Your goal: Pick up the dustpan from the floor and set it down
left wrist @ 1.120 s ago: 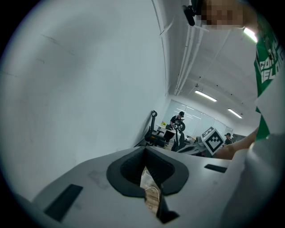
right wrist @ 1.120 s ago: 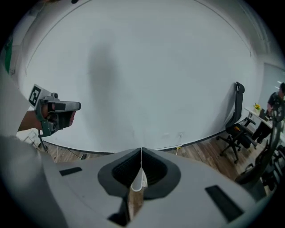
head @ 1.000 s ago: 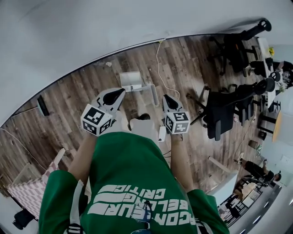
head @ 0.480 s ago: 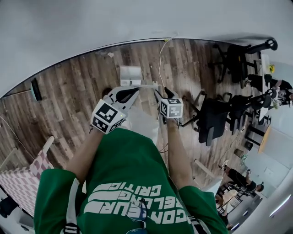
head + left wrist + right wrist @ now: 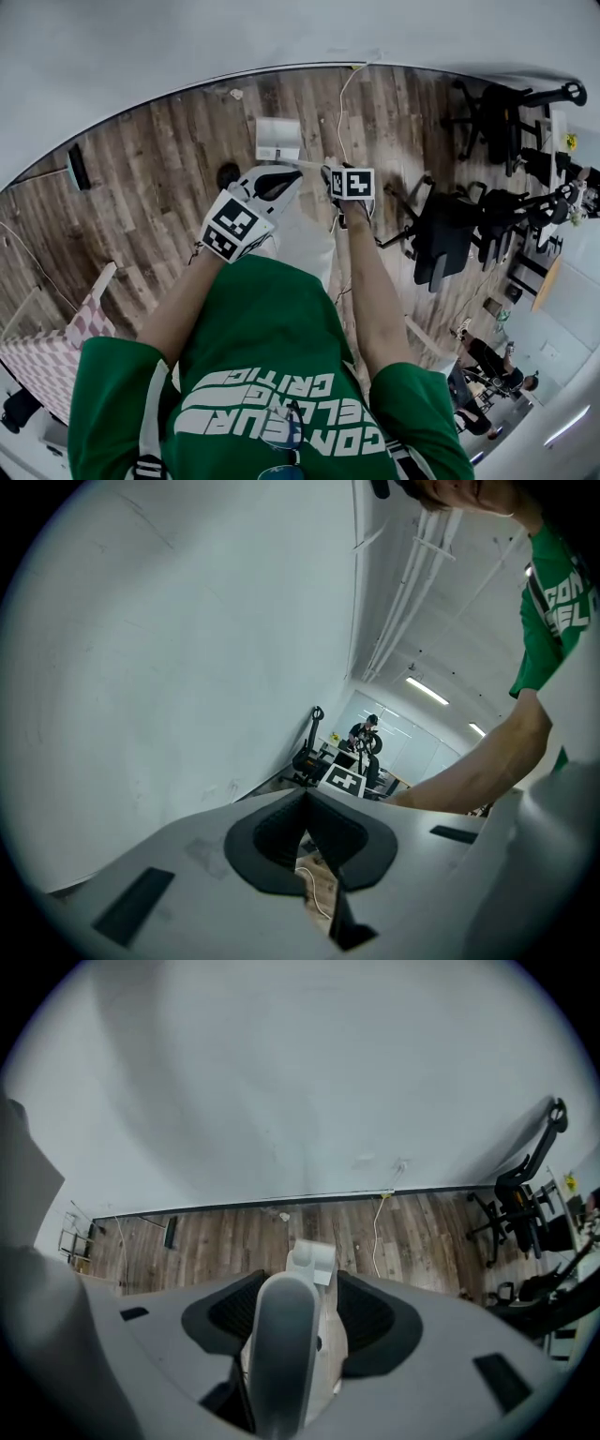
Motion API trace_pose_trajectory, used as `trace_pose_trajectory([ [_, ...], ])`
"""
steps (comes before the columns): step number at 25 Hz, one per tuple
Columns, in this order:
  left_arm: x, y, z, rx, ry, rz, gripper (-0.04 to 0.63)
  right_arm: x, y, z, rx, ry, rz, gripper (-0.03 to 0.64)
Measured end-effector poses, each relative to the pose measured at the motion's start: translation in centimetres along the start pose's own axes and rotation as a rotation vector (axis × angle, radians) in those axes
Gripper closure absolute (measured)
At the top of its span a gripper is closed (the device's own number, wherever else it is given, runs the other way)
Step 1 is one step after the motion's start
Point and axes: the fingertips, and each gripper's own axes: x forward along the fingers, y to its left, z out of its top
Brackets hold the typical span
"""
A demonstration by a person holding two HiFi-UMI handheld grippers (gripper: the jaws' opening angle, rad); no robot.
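Note:
The white dustpan (image 5: pixel 277 139) stands on the wooden floor near the wall, and its long pale handle (image 5: pixel 286 1335) rises towards me. My right gripper (image 5: pixel 337 176) points steeply down over it. In the right gripper view the handle runs up between the jaws of that gripper (image 5: pixel 298 1283). The jaws are opening, with a gap on each side of the handle. The pan (image 5: pixel 312 1262) shows just beyond the tips. My left gripper (image 5: pixel 279 180) hovers beside it to the left, holding nothing. In the left gripper view its tips (image 5: pixel 306 797) meet.
A white cable (image 5: pixel 342 112) trails across the floor from the wall behind the dustpan. Black office chairs (image 5: pixel 450 234) crowd the right side. A dark flat object (image 5: pixel 77 167) lies by the wall at left. A pink checked item (image 5: pixel 47 361) sits at lower left.
My right gripper has sunk towards the floor and tipped to point down, closer to the dustpan. The left gripper has drifted slightly lower.

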Motion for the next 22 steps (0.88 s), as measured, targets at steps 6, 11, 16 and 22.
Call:
trace_pose_trajectory([
  [6,0.0,0.7,-0.5,-0.014,0.020,-0.008,0.598,2.3,0.4,-1.1,0.024,0.090,-0.016,0.387],
  [11,-0.3,1.0,-0.8,-0.018,0.033,-0.014,0.598,2.9,0.6,-1.2,-0.001,0.135,-0.033,0.396],
  [16,-0.7,1.1,-1.5,-0.020,0.044,-0.019,0.598,3.1,0.8,-1.4,-0.058,0.154,-0.076,0.471],
  [22,-0.8,1.0,-1.7,-0.014,0.056,-0.031,0.598,3.3,-1.0,-2.9,-0.054,0.160,-0.148,0.499],
])
